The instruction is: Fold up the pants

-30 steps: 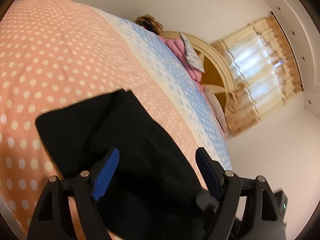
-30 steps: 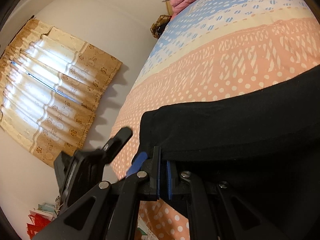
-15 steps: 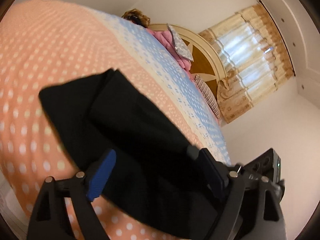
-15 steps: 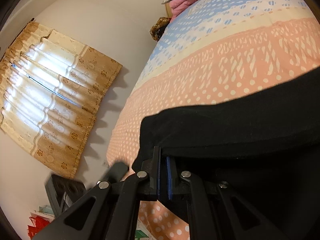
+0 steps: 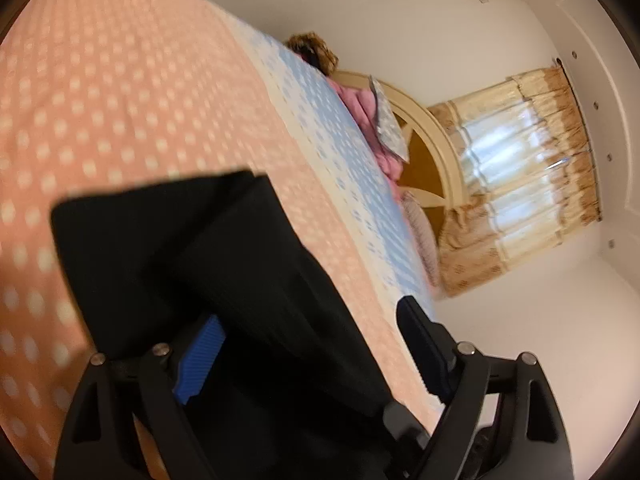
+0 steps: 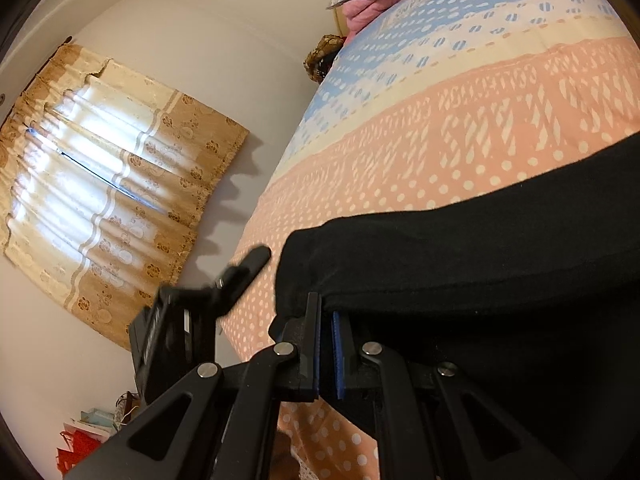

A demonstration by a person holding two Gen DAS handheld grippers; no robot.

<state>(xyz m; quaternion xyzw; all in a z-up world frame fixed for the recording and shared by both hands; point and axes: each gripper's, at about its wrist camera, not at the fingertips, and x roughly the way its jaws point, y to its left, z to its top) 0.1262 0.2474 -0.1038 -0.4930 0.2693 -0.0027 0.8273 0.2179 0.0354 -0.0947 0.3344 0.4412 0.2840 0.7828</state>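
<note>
While the right hand-held gripper (image 6: pixel 326 344) pinches the near corner of the black pants (image 5: pixel 224 280) on the bed (image 5: pixel 120 80), the left hand-held gripper (image 5: pixel 310 354) is closing with cloth between its fingers; the pants stretch ahead.

The pants (image 5: pixel 208 280) ahead of the left gripper (image 5: pixel 316 344) were plain black, and both it and the right gripper (image 6: pixel 325 344) had black frames with blue pads (image 5: pixel 200 364). The bedspread (image 5: pixel 120 100) beyond them was salmon pink with white dots, then a cream band and a light blue band with pale marks. Further off, the curtain (image 6: pixel 120 184) was golden tan with a floral print.
</note>
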